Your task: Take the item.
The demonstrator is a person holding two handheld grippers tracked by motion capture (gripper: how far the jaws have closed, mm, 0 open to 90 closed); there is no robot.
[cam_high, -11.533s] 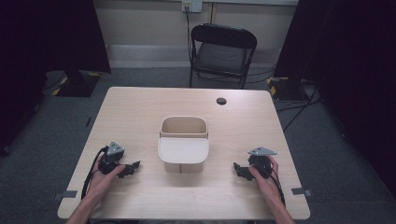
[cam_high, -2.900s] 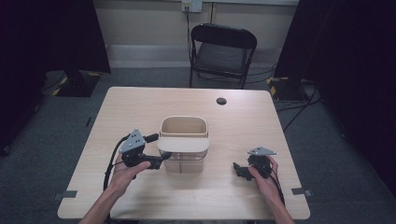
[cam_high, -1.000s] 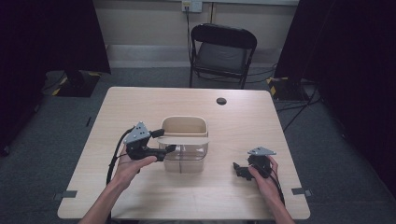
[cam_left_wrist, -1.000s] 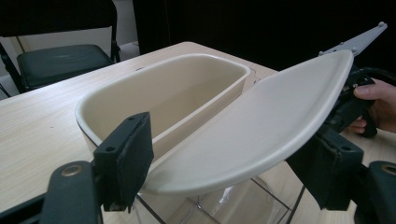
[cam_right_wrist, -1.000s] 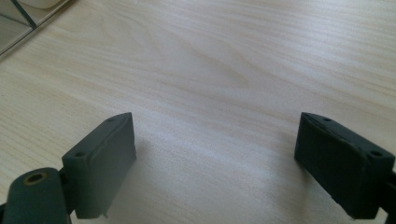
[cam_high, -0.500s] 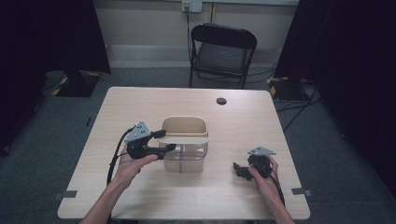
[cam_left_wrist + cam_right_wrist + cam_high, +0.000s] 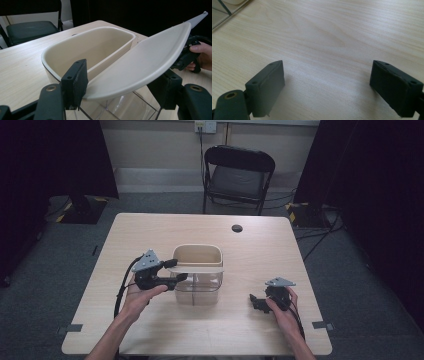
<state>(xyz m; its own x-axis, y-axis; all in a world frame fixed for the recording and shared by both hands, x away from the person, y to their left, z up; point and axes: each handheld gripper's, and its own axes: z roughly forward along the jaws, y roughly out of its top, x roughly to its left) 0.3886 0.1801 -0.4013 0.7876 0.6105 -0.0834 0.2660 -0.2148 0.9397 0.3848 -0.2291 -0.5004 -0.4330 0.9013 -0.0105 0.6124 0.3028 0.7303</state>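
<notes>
A pale wood-grain tabletop (image 7: 150,235) stands on grey carpet in a dim room hung with dark curtains; a black folding chair (image 7: 237,175) waits at the far side, before a light wall with a power socket (image 7: 205,126) and a cable running down from it; a small round black object (image 7: 237,228) lies near the far edge of the tabletop, too small to identify; a cream bin (image 7: 197,272) with a clear plastic lower body sits at the middle of the tabletop, its rounded rectangular cream insert open at the top and its cream swing lid (image 7: 200,269) lying across the near half; the left claw (image 7: 179,270) is at the bin's left side, jaws parted on either side of the lid's edge, and whether they press it cannot be told; the right claw (image 7: 253,301) rests on the tabletop well to the right of the bin, jaws spread wide and holding nothing; the left gripper view shows the lid (image 7: 140,62) tilted up as a smooth curved flap between the black jaws, the hollow insert (image 7: 95,47) behind it, the clear wall (image 7: 125,105) beneath, and the person's right hand (image 7: 200,56) farther off; the right gripper view shows bare wood grain between its open jaws and a clear corner of the bin (image 7: 222,15) at upper left.
</notes>
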